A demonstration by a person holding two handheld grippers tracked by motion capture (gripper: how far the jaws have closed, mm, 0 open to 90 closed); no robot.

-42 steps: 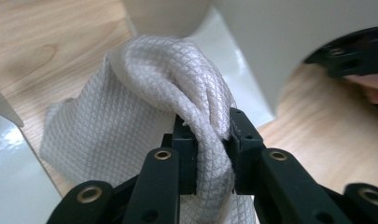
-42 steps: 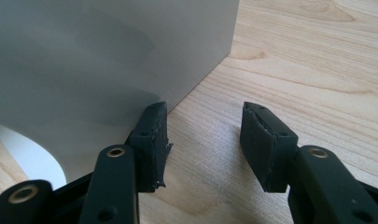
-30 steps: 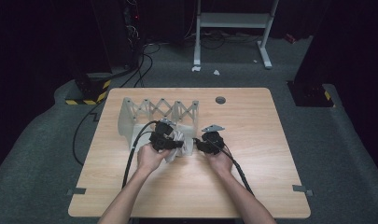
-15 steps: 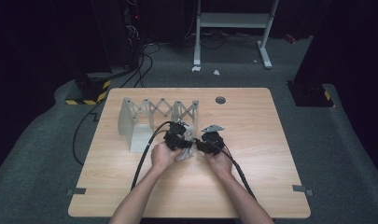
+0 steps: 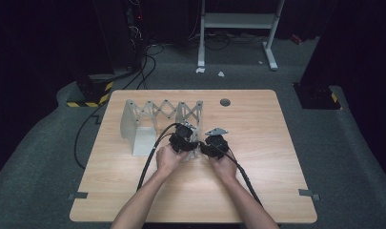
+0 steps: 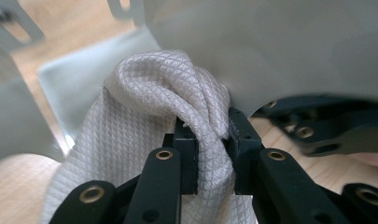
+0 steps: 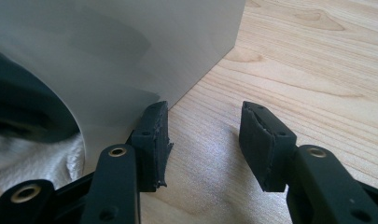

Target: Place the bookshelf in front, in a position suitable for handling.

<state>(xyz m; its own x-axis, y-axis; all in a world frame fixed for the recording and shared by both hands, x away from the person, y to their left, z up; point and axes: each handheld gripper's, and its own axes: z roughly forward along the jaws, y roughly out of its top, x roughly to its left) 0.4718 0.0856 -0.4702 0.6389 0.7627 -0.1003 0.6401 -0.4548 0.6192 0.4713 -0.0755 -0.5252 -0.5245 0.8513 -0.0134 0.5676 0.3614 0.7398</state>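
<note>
near edge of table [image 5: 133, 210] is bare wood, plenty of room there and off to the right. both hands sit mid-table. left gripper [image 6: 210, 140] is clamped narrow on a fold of white cloth [image 6: 130, 154], bunched right up against the grey rack [image 5: 147, 119]. right gripper [image 7: 203, 140] is spread wide w/ nothing in it, left jaw just beside the rack's end panel. risk imo: a pull on the cloth could drag or tip the rack, since it looks light; the fold could also slip, grip's only on a pinch. grippers are v close together, could knock. far side past the rack is clear up to the round hole [image 5: 225, 102].
</note>
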